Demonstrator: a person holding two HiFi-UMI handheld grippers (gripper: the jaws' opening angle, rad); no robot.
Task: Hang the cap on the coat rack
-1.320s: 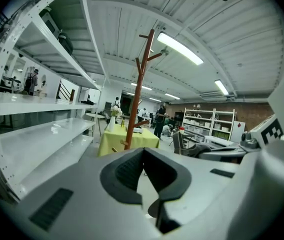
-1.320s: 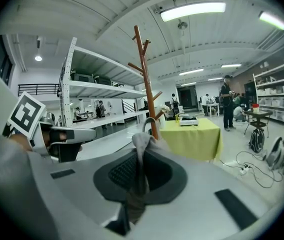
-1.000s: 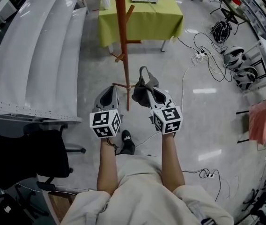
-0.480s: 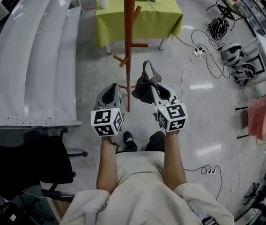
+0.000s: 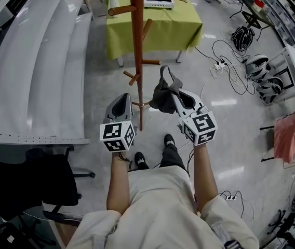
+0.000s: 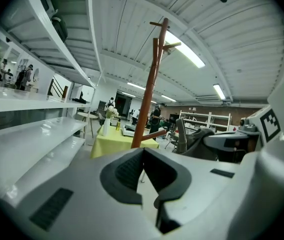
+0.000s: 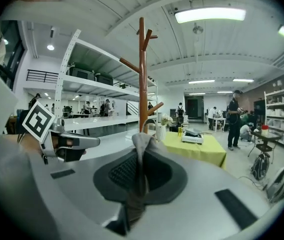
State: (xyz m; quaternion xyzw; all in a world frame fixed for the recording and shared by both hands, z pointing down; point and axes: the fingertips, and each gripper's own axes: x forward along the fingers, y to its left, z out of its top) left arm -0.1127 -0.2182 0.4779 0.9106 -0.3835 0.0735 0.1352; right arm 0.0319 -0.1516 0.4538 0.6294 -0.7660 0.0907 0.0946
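The right gripper (image 5: 175, 93) clamps the grey cap (image 5: 161, 98). The left gripper (image 5: 122, 101) is closed and empty. The coat rack (image 5: 137, 40) stands just ahead, between them.

The left gripper (image 6: 143, 151) has its two jaws pressed together at the tips, with nothing between them. Past them stands a tall brown coat rack (image 6: 149, 94). Behind it is a table (image 6: 107, 143) with a yellow-green cloth. A dark cap (image 6: 198, 143) shows on the right.
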